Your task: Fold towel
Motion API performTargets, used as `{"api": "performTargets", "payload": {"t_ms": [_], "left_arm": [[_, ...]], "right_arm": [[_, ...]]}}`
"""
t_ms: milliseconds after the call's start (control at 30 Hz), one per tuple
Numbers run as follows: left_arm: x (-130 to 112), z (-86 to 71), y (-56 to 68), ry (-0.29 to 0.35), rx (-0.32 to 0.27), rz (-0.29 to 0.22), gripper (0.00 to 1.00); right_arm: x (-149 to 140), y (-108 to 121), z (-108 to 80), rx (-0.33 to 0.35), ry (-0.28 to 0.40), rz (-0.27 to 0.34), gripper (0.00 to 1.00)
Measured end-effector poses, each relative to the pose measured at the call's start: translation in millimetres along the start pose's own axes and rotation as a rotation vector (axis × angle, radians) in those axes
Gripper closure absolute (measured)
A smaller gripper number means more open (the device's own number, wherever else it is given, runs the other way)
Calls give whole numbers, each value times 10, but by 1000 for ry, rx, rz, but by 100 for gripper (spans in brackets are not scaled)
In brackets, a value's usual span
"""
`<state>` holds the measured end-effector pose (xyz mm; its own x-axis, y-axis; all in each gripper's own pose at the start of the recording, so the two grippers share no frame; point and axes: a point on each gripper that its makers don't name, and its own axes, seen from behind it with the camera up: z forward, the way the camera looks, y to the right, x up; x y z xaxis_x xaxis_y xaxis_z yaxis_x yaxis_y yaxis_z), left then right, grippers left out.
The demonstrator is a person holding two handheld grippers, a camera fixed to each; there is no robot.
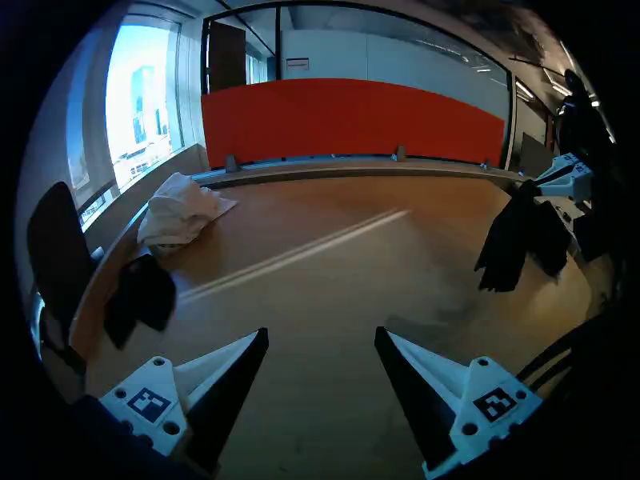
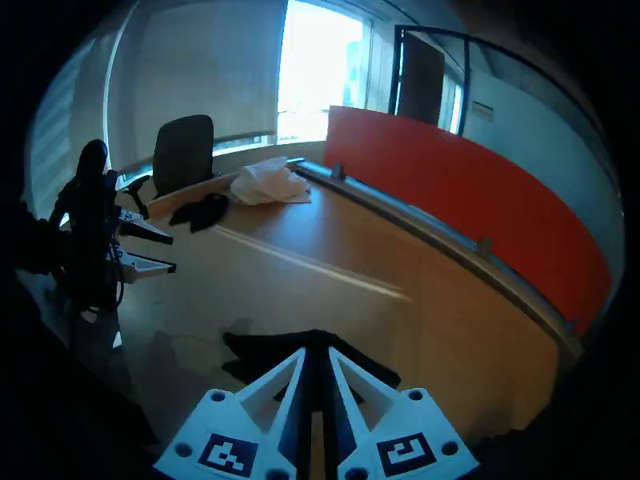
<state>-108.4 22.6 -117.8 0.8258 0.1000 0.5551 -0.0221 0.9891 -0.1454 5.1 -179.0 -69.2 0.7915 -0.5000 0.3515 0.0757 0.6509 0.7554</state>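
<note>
A: The left claw (image 1: 320, 332)?
B: Fingers spread wide, nothing between them. The wooden table (image 1: 336, 264) lies just ahead of its tips.
A: And the right claw (image 2: 317, 350)?
B: Clamped on the dark towel (image 2: 256, 356), which spreads just past its fingers to either side.
A: Farther out?
B: Ahead and left of the right claw, a second dark cloth (image 2: 200, 212) lies at the table edge. A white cloth heap (image 2: 268, 182) is beyond it, then a chair (image 2: 182, 152). A red partition (image 2: 480, 200) runs along its right.

You can read nothing: the small white wall sign (image 1: 298, 63) far ahead of your left gripper (image 1: 321, 331) is blurred.
</note>
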Motion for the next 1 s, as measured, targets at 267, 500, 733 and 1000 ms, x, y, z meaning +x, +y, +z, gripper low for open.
{"api": "performTargets", "payload": {"t_ms": [267,500,733,1000], "left_arm": [[41,48,56,0,-10,9,1],[77,90,92,0,-14,16,1],[94,120,112,-5,-14,22,1],[107,153,123,-13,-10,24,1]], "right_arm": [[6,278,-166,-39,10,33,95],[-46,603,-325,-81,10,54,95],[-110,956,-488,-123,7,66,95],[-232,1390,-657,-174,0,100,95]]}}
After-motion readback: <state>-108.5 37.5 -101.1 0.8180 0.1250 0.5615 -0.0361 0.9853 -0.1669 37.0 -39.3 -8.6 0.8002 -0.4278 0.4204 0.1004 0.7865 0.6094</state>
